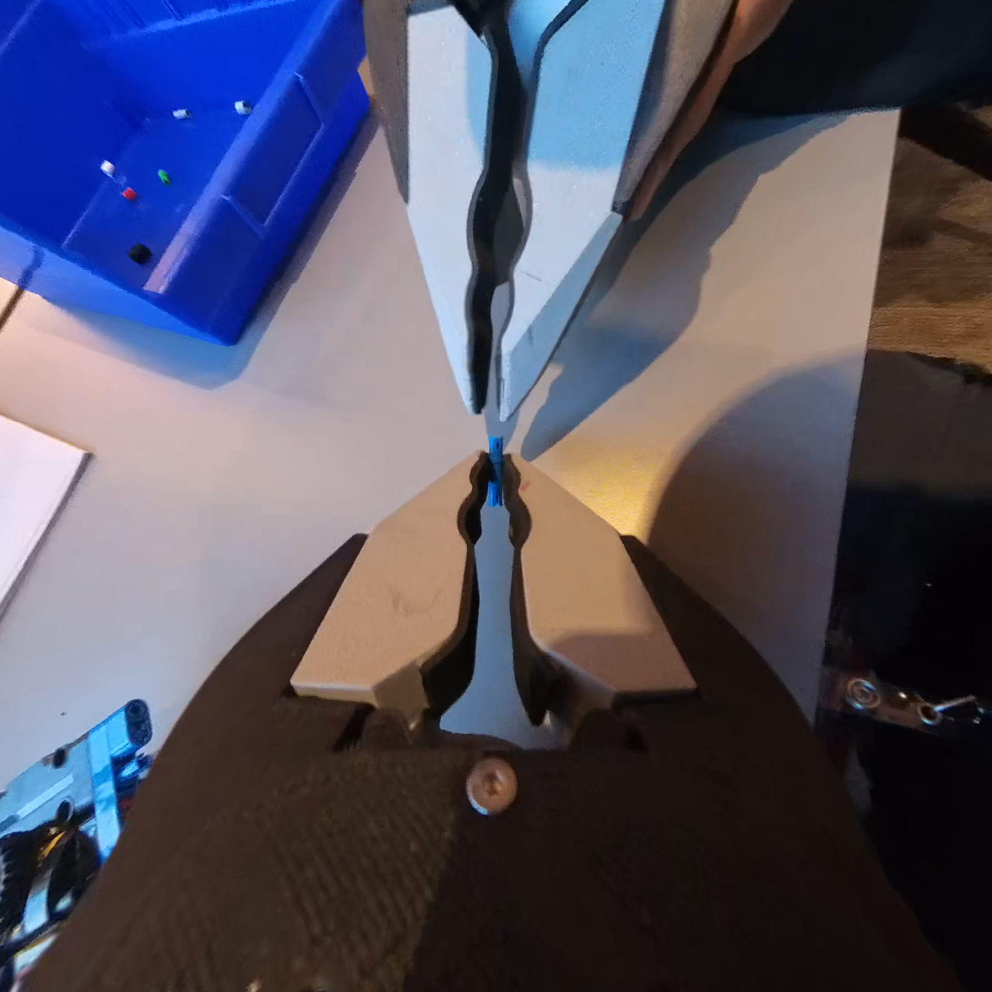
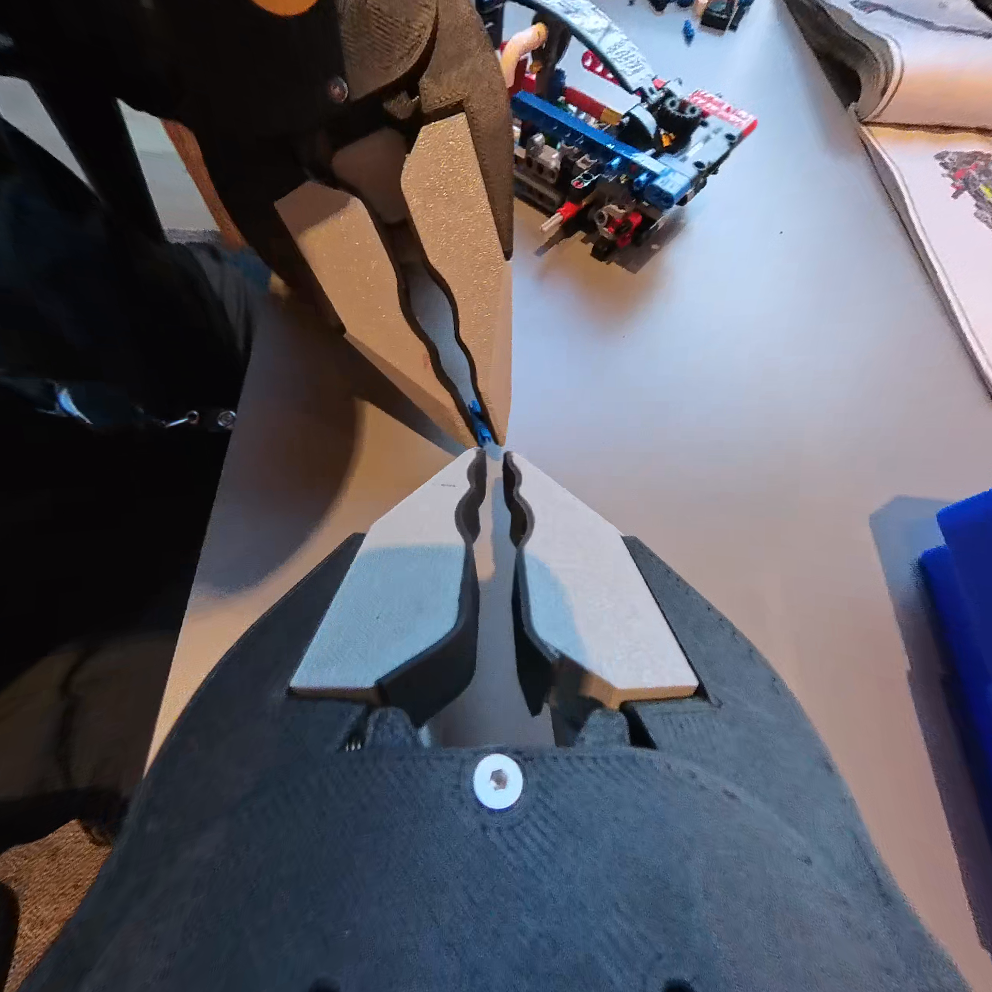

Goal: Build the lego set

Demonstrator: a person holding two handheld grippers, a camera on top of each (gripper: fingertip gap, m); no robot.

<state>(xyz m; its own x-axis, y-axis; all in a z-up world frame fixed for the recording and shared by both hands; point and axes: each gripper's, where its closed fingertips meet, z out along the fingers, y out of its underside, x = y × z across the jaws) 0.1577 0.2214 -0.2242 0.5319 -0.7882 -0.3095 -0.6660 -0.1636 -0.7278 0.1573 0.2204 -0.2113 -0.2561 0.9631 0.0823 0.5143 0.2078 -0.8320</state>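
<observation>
My left gripper is shut on a small blue Lego pin, which stands upright between its tips and pokes out past them. It also shows in the right wrist view, held by the left gripper. My right gripper faces it tip to tip, its jaws a narrow gap apart with nothing between them. In the left wrist view the right gripper comes in from the top, just short of the pin's free end. Both hover above the white table.
A partly built blue, black and red Lego vehicle stands on the table; part of it shows in the left wrist view. A blue bin holds several small loose pieces. An open instruction booklet lies by the model. The table edge is close. Less than 4 cm separates the two grippers' tips.
</observation>
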